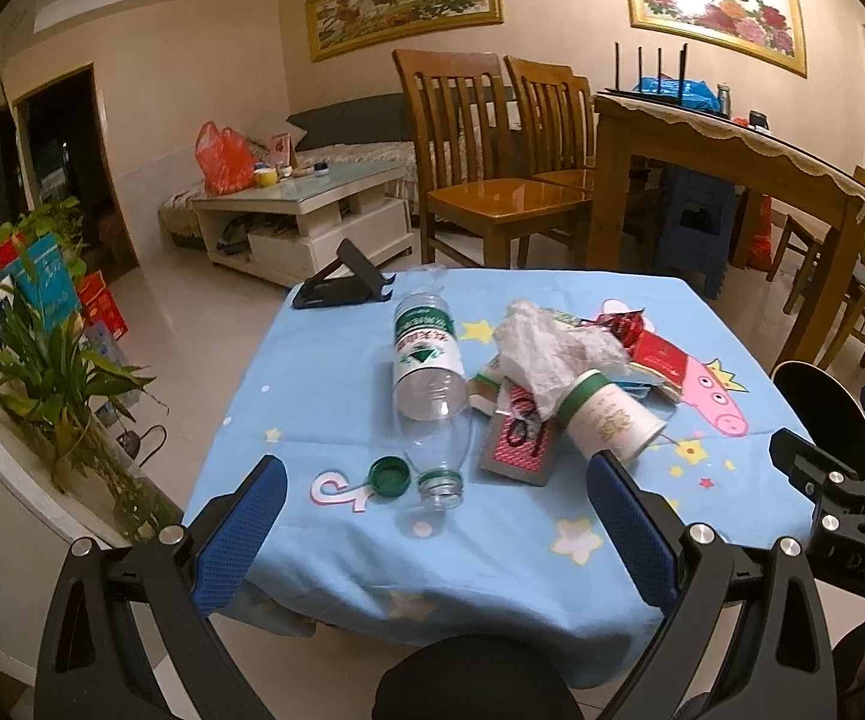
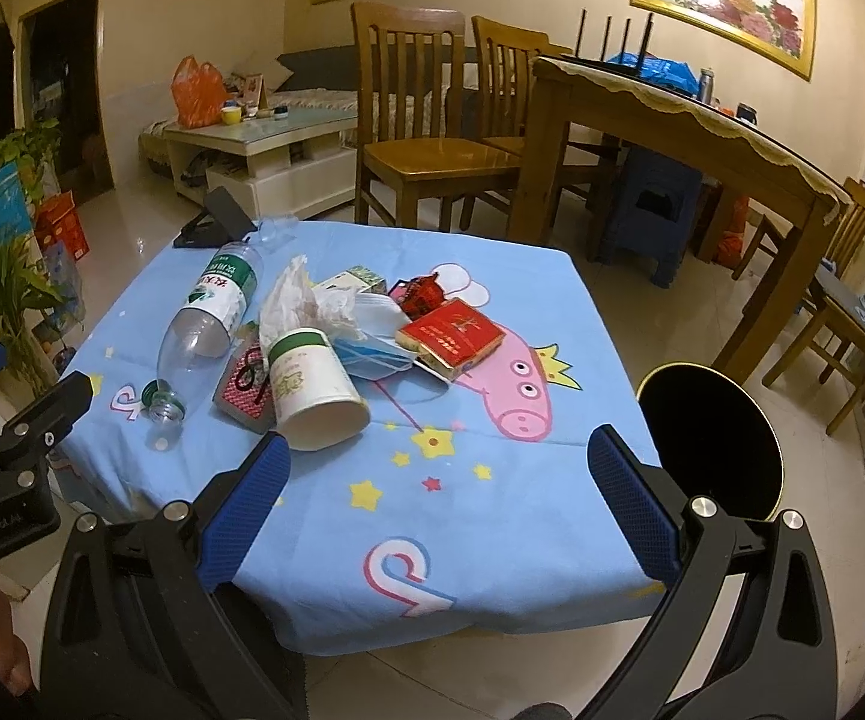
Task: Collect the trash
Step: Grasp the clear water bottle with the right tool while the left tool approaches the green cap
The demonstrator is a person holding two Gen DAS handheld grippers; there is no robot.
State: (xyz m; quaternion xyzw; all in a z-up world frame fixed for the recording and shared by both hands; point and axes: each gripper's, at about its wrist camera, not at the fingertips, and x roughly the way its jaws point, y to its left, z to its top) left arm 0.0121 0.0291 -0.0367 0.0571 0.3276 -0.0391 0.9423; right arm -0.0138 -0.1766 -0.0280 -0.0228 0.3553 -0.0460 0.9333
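**Trash pile on the cartoon table**

Blue-clothed table [image 2: 492,528] has the trash bunched mid-top: a plastic bottle [image 1: 429,360] lying down, its green cap [image 1: 389,476] beside the neck, and a tipped paper cup [image 2: 315,387]. Left hand-held gripper [image 1: 435,516] and right hand-held gripper [image 2: 435,480] both hover spread wide, holding nothing.

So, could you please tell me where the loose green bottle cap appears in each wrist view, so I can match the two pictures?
Left wrist: green bottle cap lies lower centre-left, open side up, just left of the clear bottle's open mouth.
Right wrist: the cap shows at far left, mostly hidden behind the bottle's neck.
Shared landmark: the tipped paper cup right of the bottle.
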